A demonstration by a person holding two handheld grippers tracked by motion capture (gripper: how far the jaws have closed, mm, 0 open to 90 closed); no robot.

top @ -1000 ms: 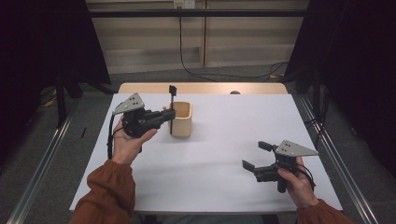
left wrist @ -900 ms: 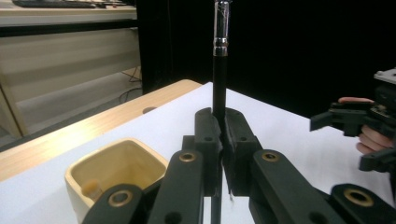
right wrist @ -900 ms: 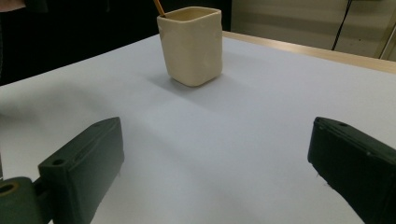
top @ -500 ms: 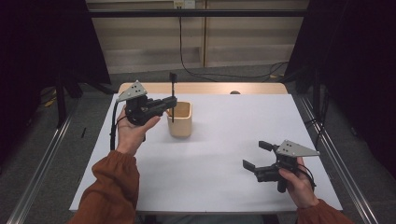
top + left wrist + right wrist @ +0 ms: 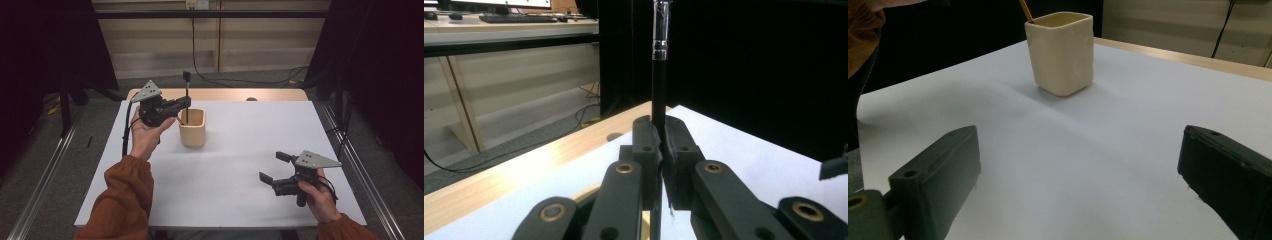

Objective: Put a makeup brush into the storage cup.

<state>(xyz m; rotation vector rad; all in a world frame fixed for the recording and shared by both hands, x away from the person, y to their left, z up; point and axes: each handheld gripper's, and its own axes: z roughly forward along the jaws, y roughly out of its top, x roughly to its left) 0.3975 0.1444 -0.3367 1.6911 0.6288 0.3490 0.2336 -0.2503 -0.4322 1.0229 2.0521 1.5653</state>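
Observation:
My left gripper (image 5: 185, 104) is shut on a thin black brush (image 5: 186, 90) and holds it upright beside the far-left rim of a cream cup (image 5: 193, 131). In the left gripper view the jaws meet around the black shaft (image 5: 658, 85), and a silver ferrule (image 5: 660, 30) shows above. The brush's brown lower end (image 5: 1024, 10) dips inside the cup (image 5: 1062, 52). My right gripper (image 5: 274, 166) rests open near the front right of the white table; its two pads (image 5: 943, 175) stand wide apart with nothing between them.
The white table top (image 5: 250, 150) has a wooden strip (image 5: 225, 94) along its far edge, with a small dark spot (image 5: 251, 99) on it. Metal rails run along the floor on both sides. Cables trail on the floor behind the table.
My left hand has carried the brush away from the person and a little to the right, bringing it over the cup's rim. The right hand has stayed still.

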